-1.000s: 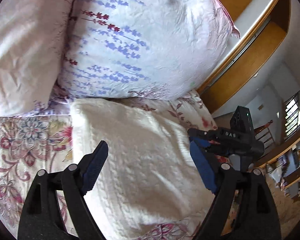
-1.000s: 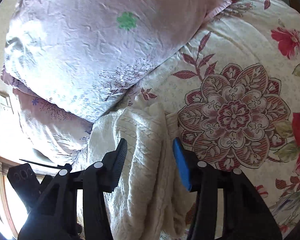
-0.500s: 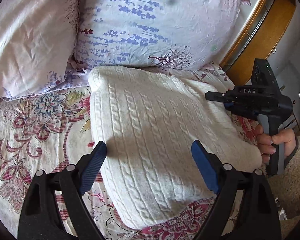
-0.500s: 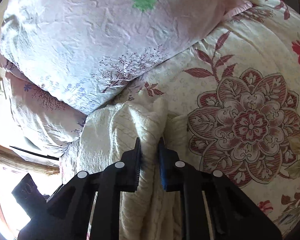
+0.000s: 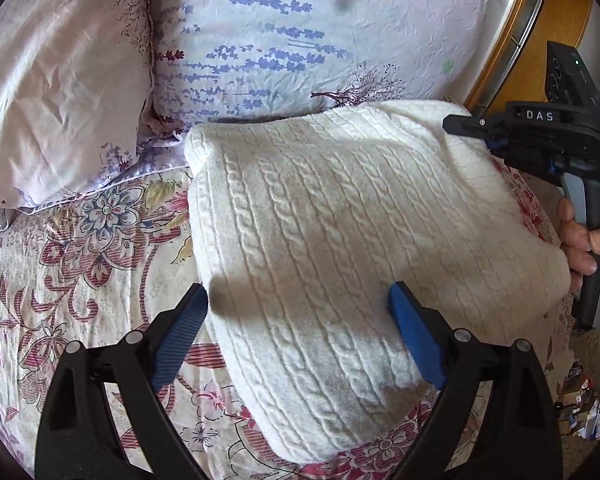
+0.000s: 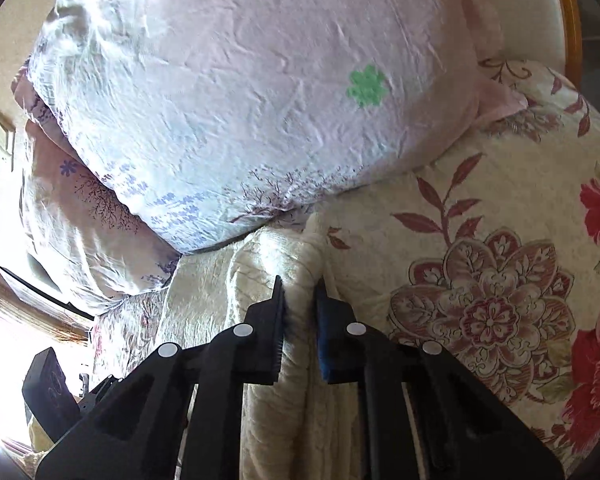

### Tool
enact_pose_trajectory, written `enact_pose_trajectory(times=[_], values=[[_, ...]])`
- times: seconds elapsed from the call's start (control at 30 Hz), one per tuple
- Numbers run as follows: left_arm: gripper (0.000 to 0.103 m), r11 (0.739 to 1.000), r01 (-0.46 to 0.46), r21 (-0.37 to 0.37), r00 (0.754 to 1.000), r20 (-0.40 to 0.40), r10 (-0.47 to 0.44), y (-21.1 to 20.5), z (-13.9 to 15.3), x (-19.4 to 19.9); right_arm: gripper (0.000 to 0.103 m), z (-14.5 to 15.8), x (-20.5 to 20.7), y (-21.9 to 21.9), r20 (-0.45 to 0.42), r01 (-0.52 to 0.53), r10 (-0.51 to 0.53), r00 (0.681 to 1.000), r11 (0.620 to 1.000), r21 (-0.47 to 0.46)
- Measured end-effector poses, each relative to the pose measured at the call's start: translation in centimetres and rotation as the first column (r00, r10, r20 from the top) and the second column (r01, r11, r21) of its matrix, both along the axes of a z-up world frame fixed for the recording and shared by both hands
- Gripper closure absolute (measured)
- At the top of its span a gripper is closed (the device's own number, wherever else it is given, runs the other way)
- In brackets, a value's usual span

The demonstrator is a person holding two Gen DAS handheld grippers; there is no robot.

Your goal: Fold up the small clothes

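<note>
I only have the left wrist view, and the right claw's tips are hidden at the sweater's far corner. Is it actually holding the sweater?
Observer: Yes. In the right wrist view the right claw is shut on a bunched edge of the cream sweater.
Operator: What lies past that edge?
Observer: The floral bedspread, with a big maroon flower beside the claw.
Operator: Anything on the pillow I can't make out?
Observer: The pillow has a clear green flower print.
Operator: And my left claw?
Observer: The left claw is open and holds nothing, with the sweater between its fingers.
</note>
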State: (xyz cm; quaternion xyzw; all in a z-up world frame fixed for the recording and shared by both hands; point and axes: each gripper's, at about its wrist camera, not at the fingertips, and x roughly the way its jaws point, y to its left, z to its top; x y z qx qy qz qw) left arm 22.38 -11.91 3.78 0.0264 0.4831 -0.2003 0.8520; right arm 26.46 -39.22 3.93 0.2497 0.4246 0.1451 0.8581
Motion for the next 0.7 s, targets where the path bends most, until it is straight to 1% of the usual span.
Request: enact_pose_trajectory(times=[0.03, 0.1, 0.17, 0.23, 0.27, 0.33, 0.43, 0.47, 0.5, 0.57, 0.63, 0.7], values=[[0.011, 1.000, -0.001, 0.000, 1.000, -0.003, 0.001, 0.0, -0.1, 0.1, 0.089, 0.0, 0.2, 0.0, 0.001, 0.002, -0.002, 1.000, 1.000, -0.005], [0.011, 1.000, -0.002, -0.002, 1.000, -0.011, 0.002, 0.1, -0.4, 0.3, 0.089, -0.9, 0.9, 0.1, -0.025, 0.006, -0.007, 1.000, 1.000, -0.023], [0.011, 1.000, -0.005, -0.007, 1.000, -0.027, 0.005, 0.1, -0.9, 0.7, 0.089, -2.8, 1.5, 0.2, -0.087, 0.018, -0.023, 0.996, 0.998, -0.061], [0.010, 1.000, -0.007, -0.016, 0.999, -0.041, 0.007, 0.1, -1.3, 0.9, 0.089, -4.7, 1.8, 0.0, -0.144, 0.026, -0.034, 0.989, 0.998, -0.057], [0.010, 1.000, -0.008, -0.019, 0.999, -0.045, 0.007, 0.2, -1.4, 1.0, 0.088, -5.1, 1.8, -0.3, -0.151, 0.035, -0.041, 0.988, 0.999, -0.040], [0.010, 0.999, -0.008, -0.038, 0.999, -0.049, 0.006, 0.4, -1.3, 1.0, 0.084, -4.9, 1.5, -0.8, -0.151, 0.054, -0.055, 0.987, 0.998, -0.012], [0.010, 0.997, -0.009, -0.077, 0.999, -0.043, 0.006, 1.3, -0.8, 0.9, 0.071, -3.8, 0.3, -2.0, -0.126, 0.068, -0.066, 0.990, 0.998, 0.010], [0.010, 0.996, -0.010, -0.087, 0.999, -0.036, 0.007, 1.7, -0.6, 0.8, 0.060, -3.4, -0.5, -2.5, -0.118, 0.071, -0.068, 0.991, 0.997, 0.030], [0.010, 0.995, -0.010, -0.097, 1.000, -0.029, 0.007, 2.0, -0.2, 0.5, 0.056, -3.2, -1.3, -3.1, -0.107, 0.072, -0.066, 0.992, 0.996, 0.058], [0.006, 0.993, -0.007, -0.117, 1.000, -0.009, 0.006, 2.7, 0.4, -0.1, 0.056, -3.1, -3.0, -4.0, -0.097, 0.060, -0.048, 0.994, 0.990, 0.129], [0.004, 0.992, 0.001, -0.124, 1.000, 0.020, 0.002, 3.3, 1.0, -0.8, 0.056, -3.5, -4.5, -4.4, -0.107, 0.038, -0.018, 0.994, 0.981, 0.192], [0.004, 0.993, 0.018, -0.117, 0.999, 0.034, -0.014, 3.2, 1.2, -1.6, 0.056, -4.2, -5.7, -3.9, -0.129, 0.022, 0.006, 0.992, 0.976, 0.216]])
